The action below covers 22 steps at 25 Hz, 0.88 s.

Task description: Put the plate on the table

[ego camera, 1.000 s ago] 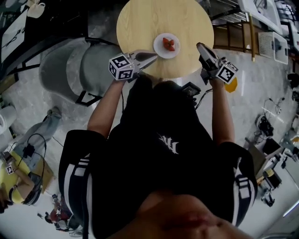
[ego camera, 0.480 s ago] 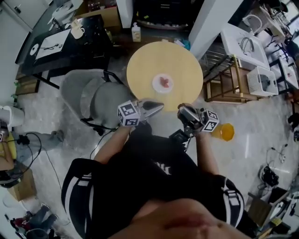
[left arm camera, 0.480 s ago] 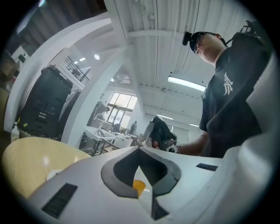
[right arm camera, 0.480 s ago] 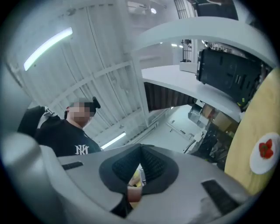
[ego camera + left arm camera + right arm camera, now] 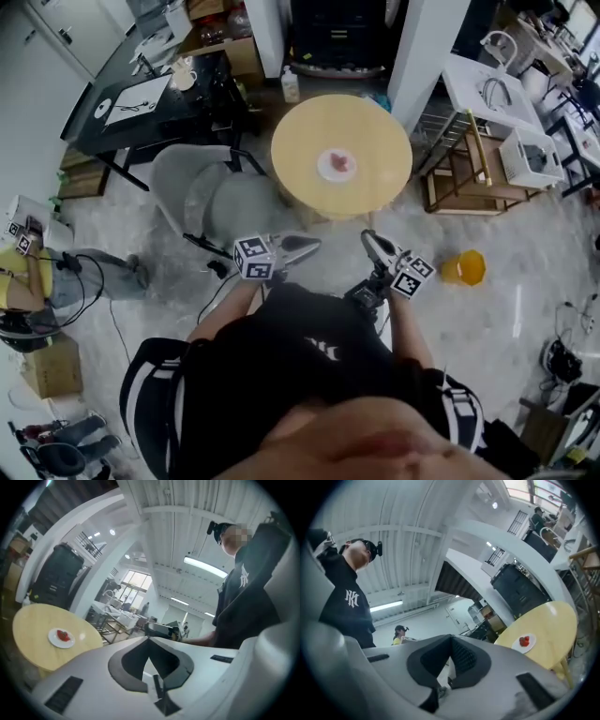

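Now: white plate (image 5: 327, 170) carrying red food (image 5: 341, 163) sits near centre of round yellow table (image 5: 380, 127). Left gripper (image 5: 315, 244) and right gripper (image 5: 367, 235) hang well short of the table, jaws together, both empty. Grey chair (image 5: 202, 199) just beside table.

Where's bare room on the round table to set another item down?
The table is bare in a ring all round the plate, which sits near its middle holding red food; the edge nearest the person is free. Crowding is beside it: grey chair on the head view's left, wooden rack on its right.
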Motion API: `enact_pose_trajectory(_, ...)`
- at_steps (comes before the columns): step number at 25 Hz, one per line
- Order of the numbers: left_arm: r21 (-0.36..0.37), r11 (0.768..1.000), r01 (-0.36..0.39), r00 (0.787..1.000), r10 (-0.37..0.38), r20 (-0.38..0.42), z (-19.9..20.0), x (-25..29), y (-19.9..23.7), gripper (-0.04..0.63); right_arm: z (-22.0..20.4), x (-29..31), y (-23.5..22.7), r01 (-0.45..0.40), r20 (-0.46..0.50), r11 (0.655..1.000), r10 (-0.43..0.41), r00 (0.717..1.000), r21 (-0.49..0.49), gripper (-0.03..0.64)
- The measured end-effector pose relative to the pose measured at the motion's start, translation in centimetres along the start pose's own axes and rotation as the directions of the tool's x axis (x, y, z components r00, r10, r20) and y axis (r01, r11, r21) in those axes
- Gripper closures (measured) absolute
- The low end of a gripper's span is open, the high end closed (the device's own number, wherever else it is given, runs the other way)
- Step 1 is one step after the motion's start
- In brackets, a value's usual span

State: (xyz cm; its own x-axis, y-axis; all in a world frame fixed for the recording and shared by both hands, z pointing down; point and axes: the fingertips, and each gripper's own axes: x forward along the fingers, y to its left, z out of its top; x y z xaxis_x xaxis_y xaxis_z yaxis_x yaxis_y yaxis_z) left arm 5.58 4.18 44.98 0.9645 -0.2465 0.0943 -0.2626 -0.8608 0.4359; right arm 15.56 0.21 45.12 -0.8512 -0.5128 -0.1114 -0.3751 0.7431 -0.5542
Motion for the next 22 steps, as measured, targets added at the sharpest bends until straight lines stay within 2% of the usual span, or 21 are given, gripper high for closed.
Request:
enact_pose_trajectory(2,-0.019,0.998,0.063,0.998,-0.063,0.0,-0.1,-0.2,-1.1,0.595,-0.4,0.1,2.5,-0.054,-0.038,0.998,0.052,0.998,-0.045,0.618)
enact_pose_trajectory(4,-0.004,0.998,0.06,0.998,-0.06,0.011,-0.3,-0.4,-1.4,0.595,-0.7,0.1,4.2,-0.064,-0.046,0.996,0.061,0.997,-0.068,0.618)
enact_pose_trajectory(6,-0.011,0.999,0.034,0.998,-0.033,0.049,-0.3,-1.1,-1.5,0.594,-1.0,0.0,5.2,-0.011,-0.037,0.996,0.008,0.999,-0.09,0.618)
enact_pose_trajectory(9,-0.038,0.998,0.051,0.993,-0.047,0.112,-0.7,-3.5,-3.5,0.595,-2.1,0.3,7.7,0.071,-0.031,0.988,-0.076,0.997,-0.135,0.617)
enact_pose_trajectory(12,-0.069,0.992,0.11,0.985,-0.1,0.143,-2.5,-6.7,-6.4,0.595,-3.2,1.4,10.7,0.075,-0.026,0.989,-0.078,0.997,-0.129,0.618)
enact_pose_trajectory(14,-0.109,0.985,0.13,0.971,-0.105,0.214,-3.5,-9.7,-7.7,0.593,-4.1,2.3,12.6,0.075,-0.017,0.991,-0.078,0.997,-0.113,0.618)
enact_pose_trajectory(16,-0.134,0.984,0.116,0.965,-0.08,0.25,-4.8,-12.3,-8.1,0.594,-5.5,2.9,14.4,0.05,-0.013,0.995,-0.052,0.999,-0.09,0.618)
enact_pose_trajectory(22,-0.09,0.994,0.058,0.98,-0.04,0.197,-8.7,-13.3,-9.3,0.594,-9.9,1.8,19.5,-0.107,-0.12,0.994,0.105,0.987,-0.012,0.618)
